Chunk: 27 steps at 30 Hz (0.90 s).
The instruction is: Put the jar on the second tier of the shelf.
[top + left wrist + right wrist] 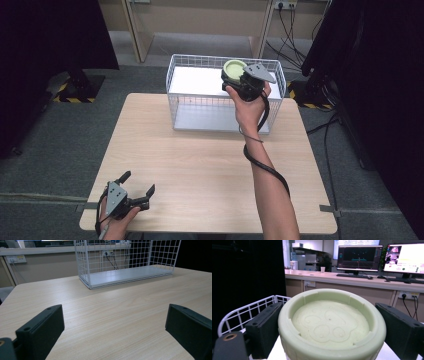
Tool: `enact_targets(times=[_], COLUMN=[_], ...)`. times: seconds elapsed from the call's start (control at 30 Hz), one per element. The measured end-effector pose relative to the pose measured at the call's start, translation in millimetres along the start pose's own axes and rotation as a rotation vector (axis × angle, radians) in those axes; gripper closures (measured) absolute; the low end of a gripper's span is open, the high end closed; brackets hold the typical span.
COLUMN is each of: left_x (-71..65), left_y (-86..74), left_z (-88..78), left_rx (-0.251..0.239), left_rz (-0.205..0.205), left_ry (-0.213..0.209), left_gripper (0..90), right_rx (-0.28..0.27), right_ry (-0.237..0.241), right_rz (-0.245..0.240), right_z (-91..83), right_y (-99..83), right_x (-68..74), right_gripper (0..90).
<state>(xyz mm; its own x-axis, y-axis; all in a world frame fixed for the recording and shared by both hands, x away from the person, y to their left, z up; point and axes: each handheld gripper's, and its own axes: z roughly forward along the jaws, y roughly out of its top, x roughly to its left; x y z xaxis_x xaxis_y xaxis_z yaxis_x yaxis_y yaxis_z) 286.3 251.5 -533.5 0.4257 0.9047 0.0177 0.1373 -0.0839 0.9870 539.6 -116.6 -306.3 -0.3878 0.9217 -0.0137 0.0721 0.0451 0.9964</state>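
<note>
The right gripper (239, 77) clasped the stiff, seemingly light cup (332, 325) by its sides above the basket (176, 80), while the left gripper (137, 192) fingers stood released.

The bottom edge of the right gripper view is cutting off the lower body of the pale green round plastic container (332, 325), hiding what lies beneath it. In the high view, the right gripper (234, 76) is covering most of that container, leaving just its rim showing. The white wire basket's (125, 262) top is running off the left gripper view's upper edge.
</note>
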Motion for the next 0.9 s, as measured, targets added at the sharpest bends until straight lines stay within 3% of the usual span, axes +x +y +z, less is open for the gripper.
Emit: enact_targets(times=[0.33,0.9], left_x=[0.3,0.6], left_y=[-0.1,-0.1], left_z=[0.0,-0.1], left_rx=[-0.001,-0.003], left_rz=[-0.005,-0.006], left_ry=[0.0,-0.004], left_gripper=[1.7,1.7], right_rx=[0.035,0.076], right_ry=[-0.037,-0.06], right_rz=[0.01,0.04], right_z=[15.9,37.9], right_y=[-1.0,-13.3], right_x=[-13.6,-18.4], right_gripper=[11.6,11.6])
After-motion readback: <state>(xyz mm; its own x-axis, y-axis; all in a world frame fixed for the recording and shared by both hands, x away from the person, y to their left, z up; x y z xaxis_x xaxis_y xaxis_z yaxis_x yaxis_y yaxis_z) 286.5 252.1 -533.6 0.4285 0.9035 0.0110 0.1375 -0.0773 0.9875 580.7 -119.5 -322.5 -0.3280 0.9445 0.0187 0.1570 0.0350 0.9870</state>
